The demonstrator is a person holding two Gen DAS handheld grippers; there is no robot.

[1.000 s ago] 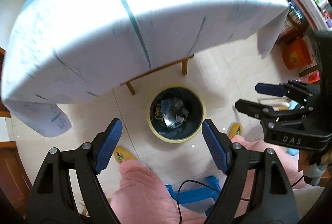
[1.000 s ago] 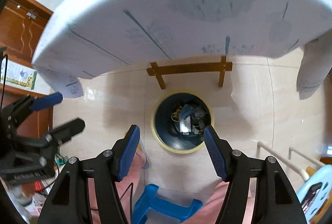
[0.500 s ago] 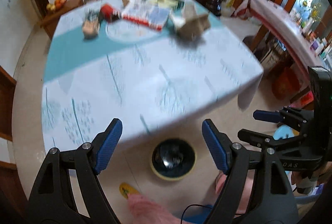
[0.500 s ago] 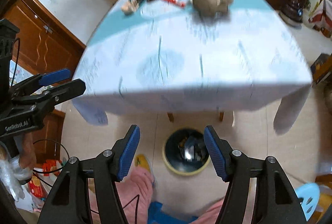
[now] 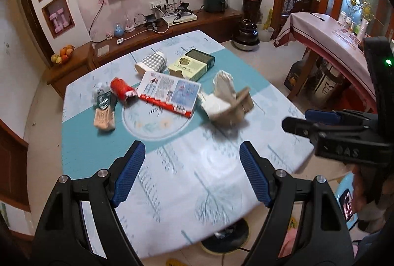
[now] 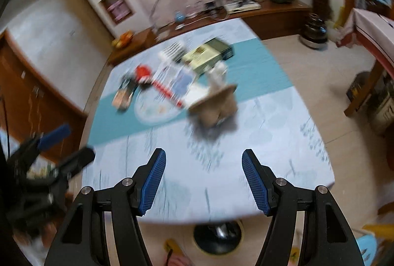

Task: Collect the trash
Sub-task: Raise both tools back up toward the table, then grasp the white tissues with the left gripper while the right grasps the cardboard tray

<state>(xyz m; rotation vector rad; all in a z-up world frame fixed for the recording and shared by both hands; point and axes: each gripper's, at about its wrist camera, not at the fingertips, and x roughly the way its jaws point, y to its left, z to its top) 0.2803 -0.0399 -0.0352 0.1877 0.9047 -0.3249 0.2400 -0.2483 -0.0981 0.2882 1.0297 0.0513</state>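
Beyond both empty grippers' fingers [image 5: 130, 175]: trash [image 5: 170, 91].

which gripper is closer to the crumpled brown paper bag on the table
Right, though narrowly. The right gripper faces the crumpled brown paper bag almost head-on; the left gripper sits off to its left. Neither touches it.

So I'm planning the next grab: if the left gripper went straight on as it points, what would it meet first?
Probably the bare tablecloth just ahead of its open jaws; the crumpled brown paper bag lies further on, though depth is unclear.
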